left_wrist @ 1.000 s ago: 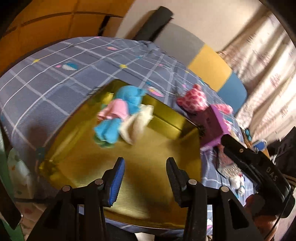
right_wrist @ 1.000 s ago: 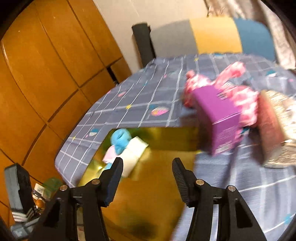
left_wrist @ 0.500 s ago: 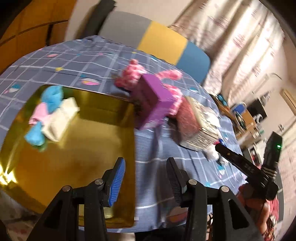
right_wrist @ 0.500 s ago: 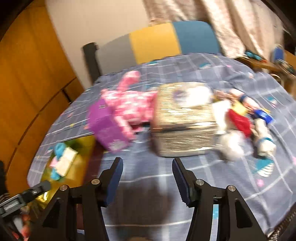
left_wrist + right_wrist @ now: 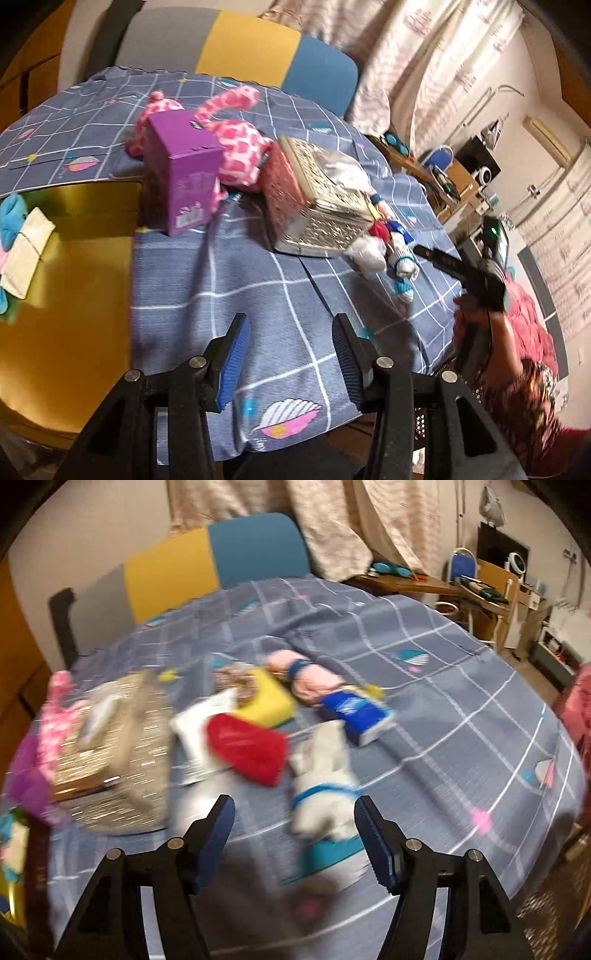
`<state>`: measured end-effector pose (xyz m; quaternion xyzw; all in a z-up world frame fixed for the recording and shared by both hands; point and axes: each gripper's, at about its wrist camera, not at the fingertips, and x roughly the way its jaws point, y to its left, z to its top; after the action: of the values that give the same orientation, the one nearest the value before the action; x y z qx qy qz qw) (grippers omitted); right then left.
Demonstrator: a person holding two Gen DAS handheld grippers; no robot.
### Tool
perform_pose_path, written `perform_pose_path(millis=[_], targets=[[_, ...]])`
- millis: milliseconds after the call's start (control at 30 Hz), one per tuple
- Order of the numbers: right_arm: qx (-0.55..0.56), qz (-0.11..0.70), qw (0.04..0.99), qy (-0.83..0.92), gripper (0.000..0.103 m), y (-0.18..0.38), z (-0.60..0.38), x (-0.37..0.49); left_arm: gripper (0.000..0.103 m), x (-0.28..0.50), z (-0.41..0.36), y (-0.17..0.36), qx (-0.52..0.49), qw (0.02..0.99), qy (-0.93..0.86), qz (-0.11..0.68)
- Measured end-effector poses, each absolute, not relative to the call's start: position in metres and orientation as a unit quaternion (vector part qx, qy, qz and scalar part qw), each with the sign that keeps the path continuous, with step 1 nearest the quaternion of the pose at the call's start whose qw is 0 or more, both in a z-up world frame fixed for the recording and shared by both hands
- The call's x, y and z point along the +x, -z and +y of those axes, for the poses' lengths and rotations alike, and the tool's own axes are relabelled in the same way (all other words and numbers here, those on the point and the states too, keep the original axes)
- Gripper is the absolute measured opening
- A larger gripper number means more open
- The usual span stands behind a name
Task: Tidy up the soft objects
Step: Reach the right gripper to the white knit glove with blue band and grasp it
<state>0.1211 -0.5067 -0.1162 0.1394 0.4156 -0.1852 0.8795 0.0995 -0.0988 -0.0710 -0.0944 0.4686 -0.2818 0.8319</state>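
The left tongs (image 5: 288, 354) hung above the worktop (image 5: 258, 288) (draped in a blue checked cloth) with their 2 fingers apart and nothing between them. At their 10 o'clock sat the gold tray (image 5: 74, 280), holding a blue plush (image 5: 13, 214) and a cream pouch (image 5: 26, 258) at its far left. A purple box (image 5: 184, 177) stood just beside the tray's far corner, with a pink spotted plush (image 5: 236, 147) lying behind it and touching it. At 12 o'clock a glittery box (image 5: 325, 199) stood tilted to the view. A cluster of small soft things lay against its right side, among them a white plush (image 5: 402, 258).

The right tongs (image 5: 293, 830) had just been opening, and their jaws stood wide apart, gripping nothing. The white plush (image 5: 325, 786), trimmed in blue, lay on the cloth directly ahead of them, between the lines of the 2 fingers but untouched. At 11 o'clock lay a red soft piece (image 5: 247, 749), with a yellow sponge (image 5: 266, 698) behind it. At 12 o'clock was a blue packet (image 5: 354, 712) and beyond it a pink roll (image 5: 314, 675). Much of this view was blurred.
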Motion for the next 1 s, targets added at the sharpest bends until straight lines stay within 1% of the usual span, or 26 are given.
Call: perform_pose_path(millis=[167, 367, 467, 600, 767, 1000], targets=[[0.147, 0.455, 0.862, 0.168, 0.068, 0.141, -0.539, 0.152, 0.047, 0.098, -0.122, 0.075, -0.075, 0.823, 0.291, 0.481], [0.142, 0.506, 0.841, 0.127, 0.067, 0.173, -0.549, 0.172, 0.047, 0.095, -0.15, 0.077, -0.045, 0.816, 0.301, 0.492], [0.145, 0.517, 0.835, 0.12, 0.053, 0.181, -0.554, 0.169, 0.047, 0.095, -0.162, 0.078, -0.033, 0.812, 0.306, 0.496], [0.173, 0.504, 0.84, 0.1, 0.045, 0.177, -0.563, 0.156, 0.047, 0.096, -0.188, 0.082, -0.013, 0.804, 0.32, 0.502], [0.241, 0.456, 0.853, 0.083, 0.044, 0.158, -0.579, 0.13, 0.047, 0.101, -0.23, 0.086, 0.013, 0.791, 0.342, 0.507], [0.319, 0.381, 0.867, 0.043, 0.044, 0.133, -0.602, 0.119, 0.048, 0.115, -0.302, 0.101, 0.058, 0.782, 0.36, 0.506]])
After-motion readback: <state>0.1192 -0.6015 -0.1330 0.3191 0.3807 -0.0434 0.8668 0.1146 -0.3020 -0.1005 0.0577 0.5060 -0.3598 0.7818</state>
